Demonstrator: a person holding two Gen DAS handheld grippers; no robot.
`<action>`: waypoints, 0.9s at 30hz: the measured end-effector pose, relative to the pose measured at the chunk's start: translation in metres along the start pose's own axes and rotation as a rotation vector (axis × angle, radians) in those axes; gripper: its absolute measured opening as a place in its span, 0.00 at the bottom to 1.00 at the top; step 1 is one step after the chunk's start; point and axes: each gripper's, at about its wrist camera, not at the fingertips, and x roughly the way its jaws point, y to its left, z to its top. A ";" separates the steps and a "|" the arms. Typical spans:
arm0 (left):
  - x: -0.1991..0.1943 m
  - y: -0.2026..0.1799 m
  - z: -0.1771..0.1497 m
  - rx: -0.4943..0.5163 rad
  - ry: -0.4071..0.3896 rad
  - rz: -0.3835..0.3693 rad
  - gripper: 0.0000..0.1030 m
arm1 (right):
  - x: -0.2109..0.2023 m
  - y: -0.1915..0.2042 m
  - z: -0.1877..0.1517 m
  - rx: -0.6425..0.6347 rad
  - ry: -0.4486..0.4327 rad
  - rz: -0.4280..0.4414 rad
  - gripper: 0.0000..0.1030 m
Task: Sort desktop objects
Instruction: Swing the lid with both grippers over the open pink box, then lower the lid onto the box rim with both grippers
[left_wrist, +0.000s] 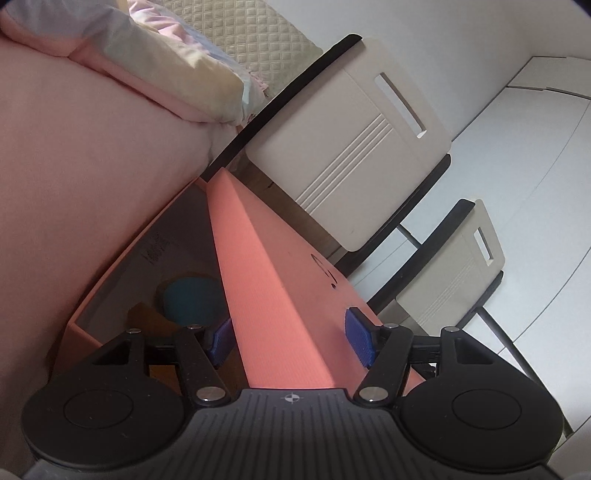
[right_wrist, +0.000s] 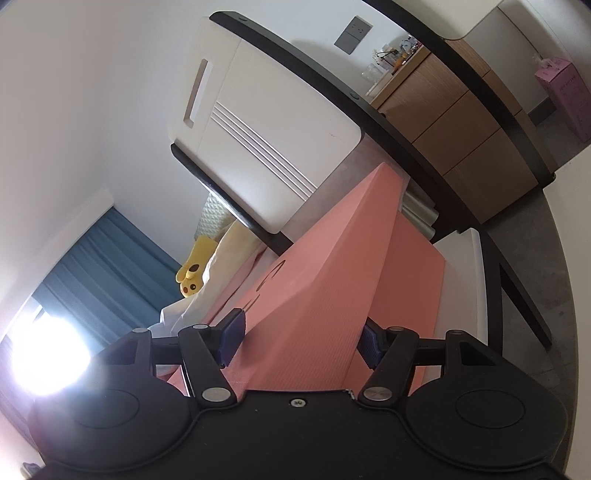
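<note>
Left wrist view: round teal object (left_wrist: 190, 301) inside salmon-pink corrugated plastic box (left_wrist: 258, 280).
Left gripper (left_wrist: 291, 338): blue pads clamped across the box wall.
Right gripper (right_wrist: 301, 338): jaws clamped on same box's opposite wall (right_wrist: 325, 280).
Background: cream chair backs (left_wrist: 343, 147).

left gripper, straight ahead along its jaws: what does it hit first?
The left gripper already straddles the salmon box's flap, so it would slide along that. Past the flap's far end, likely the beige chair back, though depth is unclear.
</note>
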 end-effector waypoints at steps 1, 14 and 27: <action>0.000 0.001 -0.001 0.004 -0.008 -0.003 0.66 | 0.001 0.000 -0.001 0.003 -0.004 0.001 0.62; -0.001 -0.022 -0.028 0.160 -0.128 0.164 0.83 | 0.013 -0.002 -0.016 -0.013 -0.027 0.013 0.62; 0.000 -0.052 -0.059 0.495 -0.292 0.417 0.88 | 0.011 0.004 -0.024 -0.054 -0.050 -0.013 0.61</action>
